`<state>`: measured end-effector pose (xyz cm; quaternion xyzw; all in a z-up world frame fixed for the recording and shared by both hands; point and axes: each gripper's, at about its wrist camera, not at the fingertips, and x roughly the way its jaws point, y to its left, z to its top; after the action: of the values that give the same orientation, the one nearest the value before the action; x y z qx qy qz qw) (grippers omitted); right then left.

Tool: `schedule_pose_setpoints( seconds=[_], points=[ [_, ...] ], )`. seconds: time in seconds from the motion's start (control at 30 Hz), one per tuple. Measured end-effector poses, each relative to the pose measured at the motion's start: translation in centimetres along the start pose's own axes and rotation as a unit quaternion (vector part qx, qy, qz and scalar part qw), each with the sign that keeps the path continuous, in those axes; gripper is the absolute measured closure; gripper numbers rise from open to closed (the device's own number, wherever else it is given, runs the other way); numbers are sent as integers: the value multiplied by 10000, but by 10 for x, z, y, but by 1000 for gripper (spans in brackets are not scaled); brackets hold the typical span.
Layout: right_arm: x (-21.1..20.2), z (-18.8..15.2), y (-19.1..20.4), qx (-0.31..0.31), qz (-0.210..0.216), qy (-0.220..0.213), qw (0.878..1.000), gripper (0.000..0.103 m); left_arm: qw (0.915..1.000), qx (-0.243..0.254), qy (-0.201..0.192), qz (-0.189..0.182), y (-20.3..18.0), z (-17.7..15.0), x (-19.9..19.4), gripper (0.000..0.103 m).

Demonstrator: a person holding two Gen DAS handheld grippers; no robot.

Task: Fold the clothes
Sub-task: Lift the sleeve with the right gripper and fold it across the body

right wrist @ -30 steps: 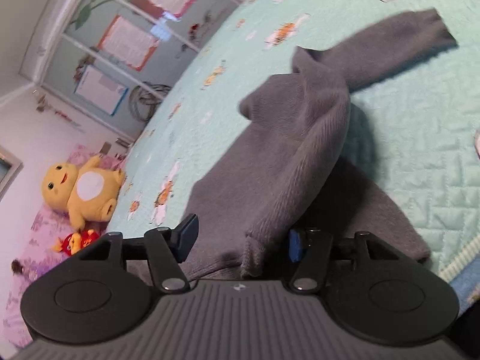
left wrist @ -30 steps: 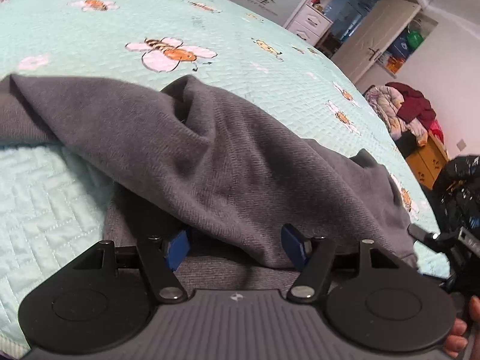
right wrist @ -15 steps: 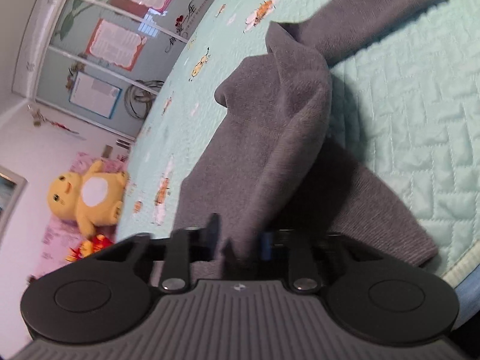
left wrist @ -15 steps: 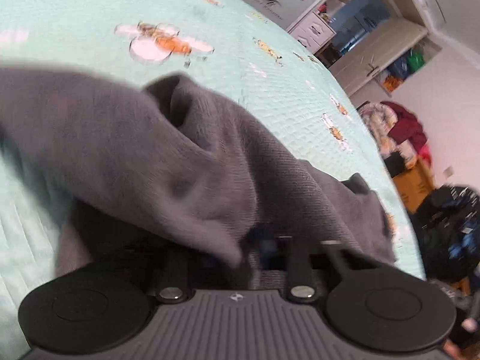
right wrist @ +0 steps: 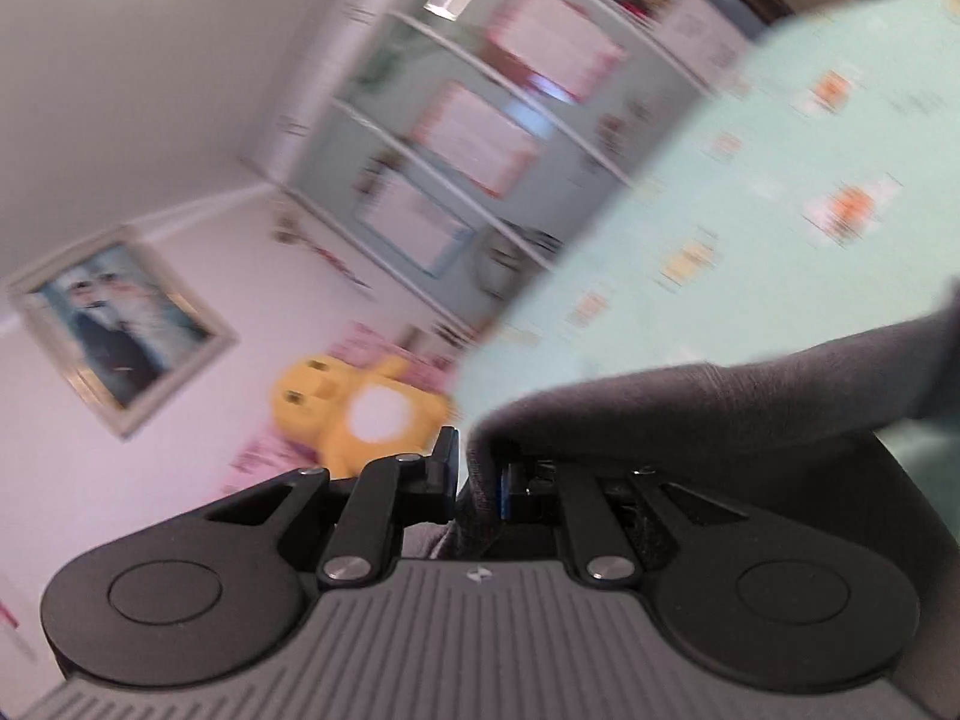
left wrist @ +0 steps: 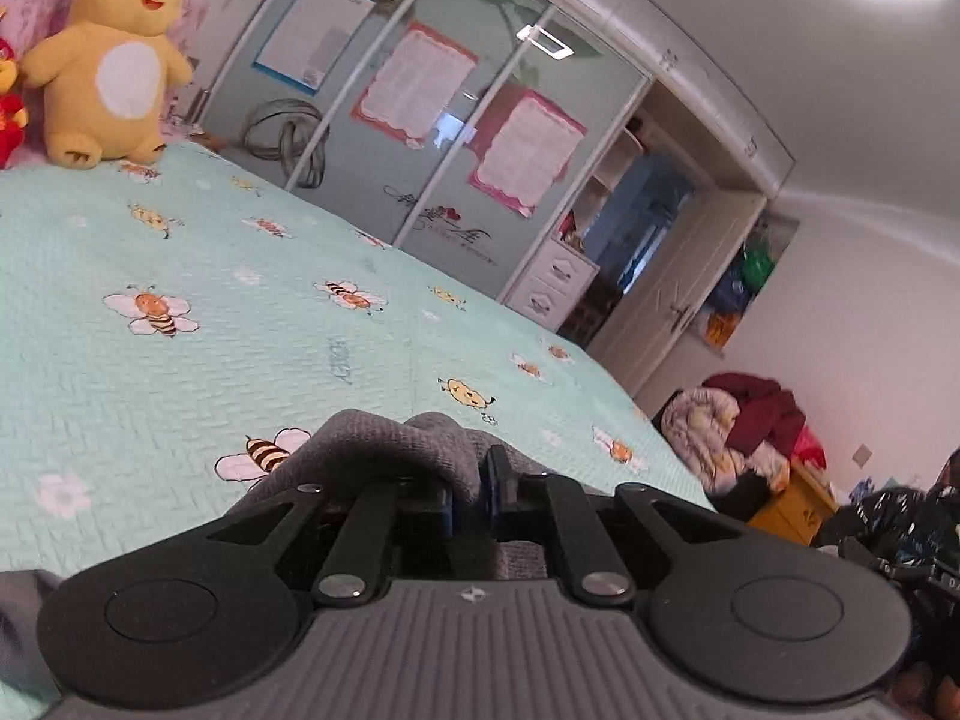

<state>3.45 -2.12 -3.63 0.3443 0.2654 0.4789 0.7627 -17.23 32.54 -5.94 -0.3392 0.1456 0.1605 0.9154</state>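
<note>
A: Start close. What is the left hand-held gripper (left wrist: 474, 489) doing?

B: Its blue pads are pressed together on a bunched fold of the grey sweater (left wrist: 390, 441). The cloth humps up right over the fingertips and drapes to the left of them.

A: And the right hand-held gripper (right wrist: 477, 480)?

B: Same story, pinching a dark edge of the sweater (right wrist: 720, 402) between its pads. From the pinch the cloth stretches away to the right as a taut band, partly covering the right finger linkage. That view is blurred, so finer detail is lost.

A: Where does the sweater sit otherwise?

B: In the left view a little more grey shows low at the left edge, over the bed (left wrist: 180, 372). How much of it touches the quilt I cannot tell.

A: Beyond that?

B: The mint quilt with bee prints runs back to a yellow plush (left wrist: 111, 60) at the far edge. Behind it stands a wardrobe (left wrist: 420, 120) with papers stuck on its doors. To the right, well apart, a pile of clothes (left wrist: 744, 438) lies beside an orange cabinet. In the right view a framed picture (right wrist: 120, 330) hangs on the wall
</note>
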Motion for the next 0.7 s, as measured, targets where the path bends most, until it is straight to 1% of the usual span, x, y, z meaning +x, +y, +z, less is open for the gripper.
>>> schedule_pose_setpoints(
  seconds=[0.03,0.07,0.1,0.17,0.2,0.3,0.33,0.37,0.43,0.47,0.5,0.57,0.6,0.67,0.7],
  points=[
    [1,0,2,-22,28,-19,10000,91,9999,-96,55,16,4,-7,0,92],
    [2,-2,3,-32,23,-23,10000,91,9998,-192,109,32,8,-13,-1,85],
    [2,-7,-2,13,-59,41,10000,91,9994,-288,164,49,12,-20,-1,72],
    [2,-22,-17,186,-289,268,9990,91,9981,-510,331,85,22,-37,0,60],
    [0,-30,-26,312,-420,429,9977,91,9964,-644,545,109,28,-51,6,59],
    [-13,-62,-49,610,-729,919,9912,91,9895,-812,1183,159,38,-90,28,56],
    [-18,-71,-53,660,-806,1045,9891,91,9867,-862,1367,169,40,-100,35,56],
    [-23,-79,-57,705,-875,1158,9869,91,9849,-902,1468,161,40,-106,41,56],
    [-32,-91,-61,748,-967,1337,9835,91,9857,-885,1427,106,37,-104,46,58],
    [-33,-96,-59,737,-992,1386,9826,91,9876,-809,1339,96,34,-100,45,65],
    [-36,-99,-57,707,-996,1414,9824,91,9908,-649,1185,123,28,-90,41,76],
    [-38,-99,-50,575,-948,1393,9840,91,9955,-327,875,176,18,-72,34,81],
    [-38,-97,-45,487,-901,1358,9854,91,9971,-166,719,203,13,-62,31,85],
    [-38,-94,-36,310,-806,1289,9879,91,9987,150,433,243,1,-44,26,92],
    [-35,-91,-32,203,-754,1246,9891,91,9987,297,351,235,-10,-33,27,93]
  ],
)
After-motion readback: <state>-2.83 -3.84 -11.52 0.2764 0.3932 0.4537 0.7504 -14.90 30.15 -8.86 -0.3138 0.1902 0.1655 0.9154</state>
